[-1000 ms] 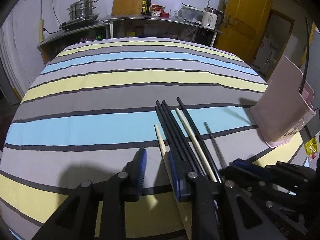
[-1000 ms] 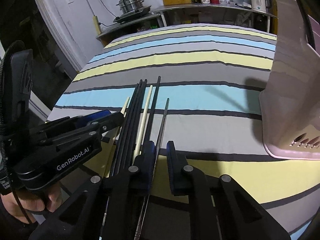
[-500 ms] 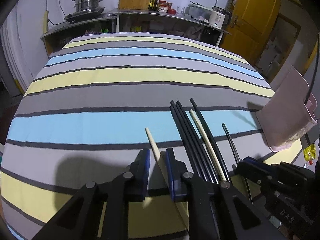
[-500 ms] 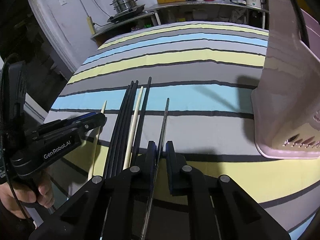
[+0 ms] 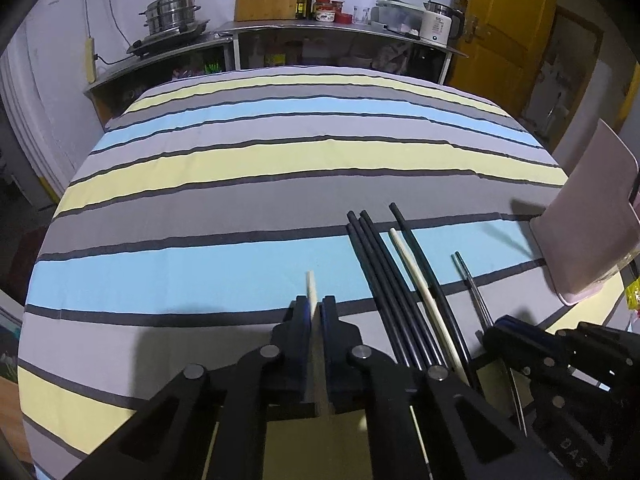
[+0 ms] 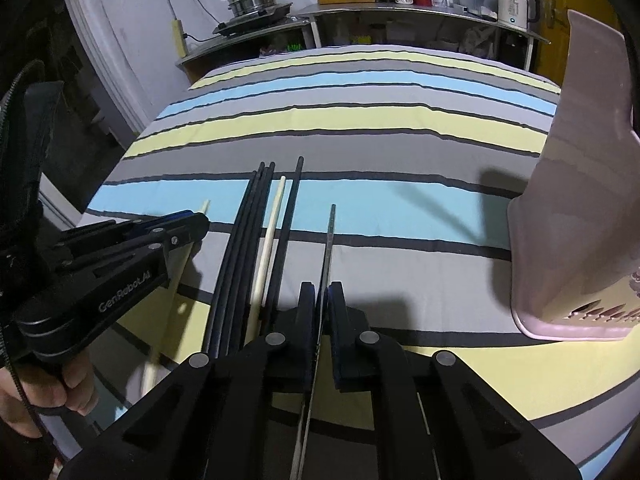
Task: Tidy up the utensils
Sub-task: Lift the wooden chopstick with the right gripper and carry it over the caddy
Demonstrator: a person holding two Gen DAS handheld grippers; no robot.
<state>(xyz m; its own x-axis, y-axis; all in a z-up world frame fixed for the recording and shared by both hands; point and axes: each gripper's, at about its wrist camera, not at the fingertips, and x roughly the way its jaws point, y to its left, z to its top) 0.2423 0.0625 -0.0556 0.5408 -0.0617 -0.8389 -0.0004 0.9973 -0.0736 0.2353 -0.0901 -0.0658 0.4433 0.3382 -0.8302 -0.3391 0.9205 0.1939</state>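
- The left gripper (image 5: 316, 312) is clamping a pale wooden chopstick (image 5: 310, 285), its jaws having just been closing onto it; the stick's tip is projecting toward 12 o'clock beyond the pads, a hold that is probably serving to lift one piece clear of the row.
- The right gripper (image 6: 323, 304) is clamping a thin grey metal chopstick (image 6: 330, 232), its jaws likewise having just been closing; the shaft is running between the pads toward 12 o'clock.
- The loose black chopsticks (image 6: 244, 248) and a second pale stick (image 6: 272, 232) are lying side by side on the striped cloth (image 6: 360, 120), at 10 o'clock of the right gripper; the parallel layout is keeping each piece separately reachable.
- The pink plastic utensil holder (image 6: 580, 208) is standing upright at 3 o'clock, apparently awaiting the sticks.
- The right wrist view alone is showing the person's hand (image 6: 44, 396) and the holder's perforated base; the left wrist view alone is showing the yellow door (image 5: 500, 20).
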